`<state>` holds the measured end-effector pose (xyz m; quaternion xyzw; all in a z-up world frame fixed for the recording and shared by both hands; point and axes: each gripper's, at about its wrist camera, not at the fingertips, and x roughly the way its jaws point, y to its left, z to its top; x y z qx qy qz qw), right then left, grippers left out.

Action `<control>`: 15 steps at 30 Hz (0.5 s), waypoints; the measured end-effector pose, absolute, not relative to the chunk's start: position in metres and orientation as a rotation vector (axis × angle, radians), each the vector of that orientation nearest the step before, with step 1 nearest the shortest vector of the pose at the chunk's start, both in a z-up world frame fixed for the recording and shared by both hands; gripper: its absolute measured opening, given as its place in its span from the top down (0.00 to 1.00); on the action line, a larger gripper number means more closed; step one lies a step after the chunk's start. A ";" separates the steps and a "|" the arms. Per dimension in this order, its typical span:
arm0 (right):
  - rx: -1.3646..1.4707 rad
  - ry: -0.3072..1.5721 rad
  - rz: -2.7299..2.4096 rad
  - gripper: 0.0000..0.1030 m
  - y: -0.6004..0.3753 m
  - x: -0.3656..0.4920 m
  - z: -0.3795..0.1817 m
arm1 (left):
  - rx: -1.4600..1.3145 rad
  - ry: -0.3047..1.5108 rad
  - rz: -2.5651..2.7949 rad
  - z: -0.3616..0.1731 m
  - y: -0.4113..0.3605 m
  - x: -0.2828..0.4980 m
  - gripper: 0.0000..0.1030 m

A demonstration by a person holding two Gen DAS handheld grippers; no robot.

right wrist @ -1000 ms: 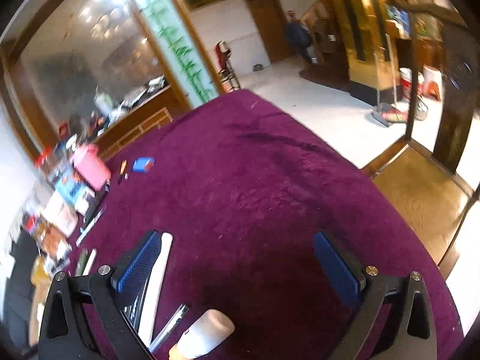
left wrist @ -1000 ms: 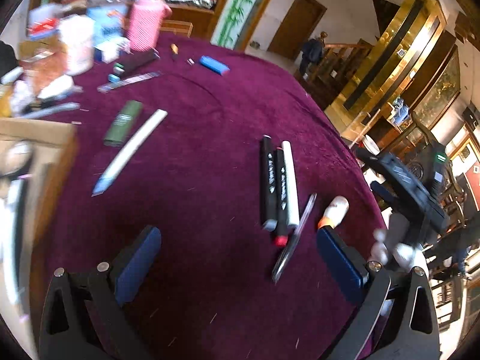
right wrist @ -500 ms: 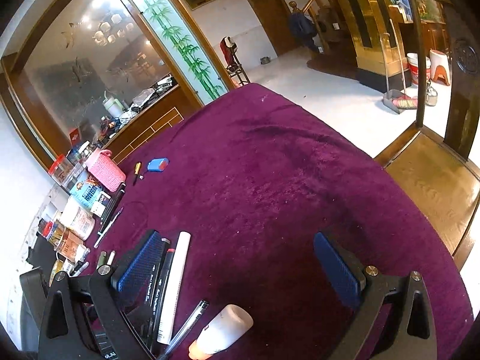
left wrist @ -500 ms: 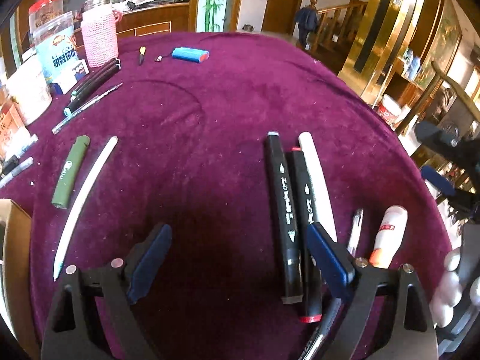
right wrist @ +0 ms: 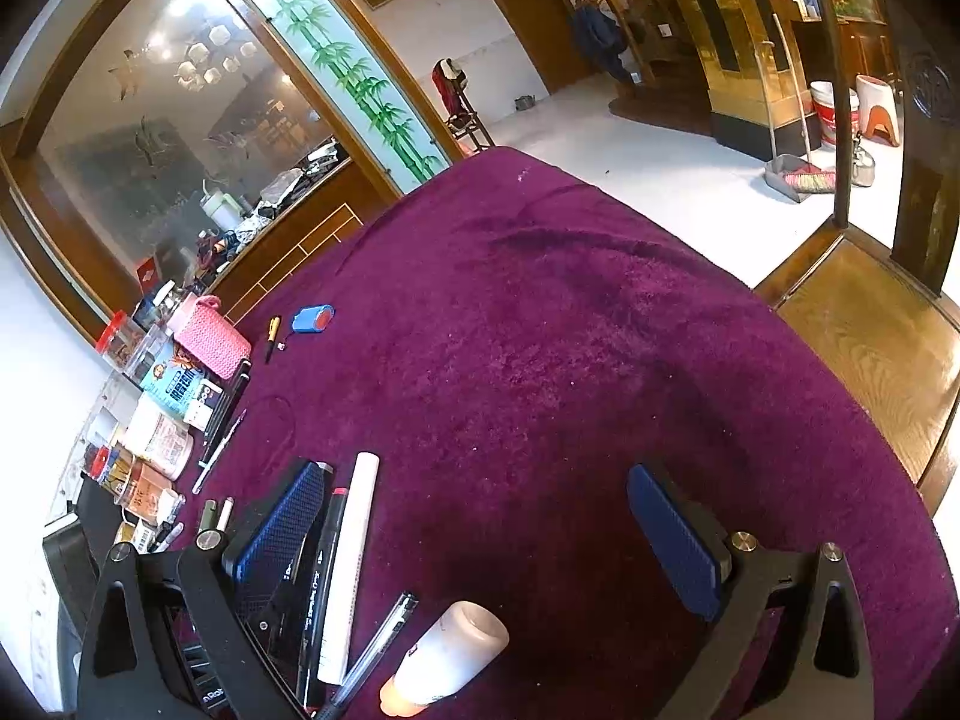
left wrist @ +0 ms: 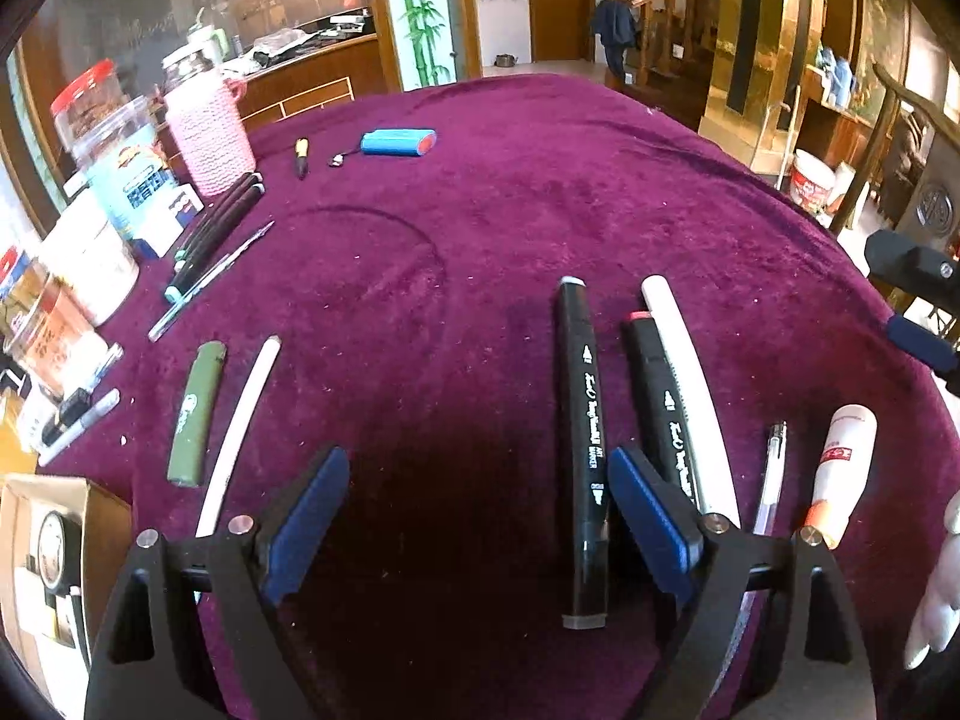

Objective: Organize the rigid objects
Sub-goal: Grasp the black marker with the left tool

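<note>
Left wrist view shows the left tool point(left wrist: 477, 516) with its jaws apart and closing over the purple surface point(left wrist: 510, 210), pressing on nothing; a black marker point(left wrist: 581, 450) lies flat between them, just inside the right pad, its long axis running straight away from the tool. Just outside that pad, a red-capped black marker point(left wrist: 657, 396), a white pen point(left wrist: 690, 384), a clear pen point(left wrist: 771, 468) and a white tube point(left wrist: 843, 468) lie roughly parallel. Right wrist view shows the right tool point(right wrist: 480, 534) wide apart over bare surface, holding nothing.
</note>
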<state>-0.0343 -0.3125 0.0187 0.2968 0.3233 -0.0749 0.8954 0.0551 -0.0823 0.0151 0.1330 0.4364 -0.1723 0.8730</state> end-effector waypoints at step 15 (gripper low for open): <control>0.610 0.693 -0.180 0.01 -0.314 -0.031 0.014 | 0.244 0.972 -0.465 0.012 -0.073 0.041 0.87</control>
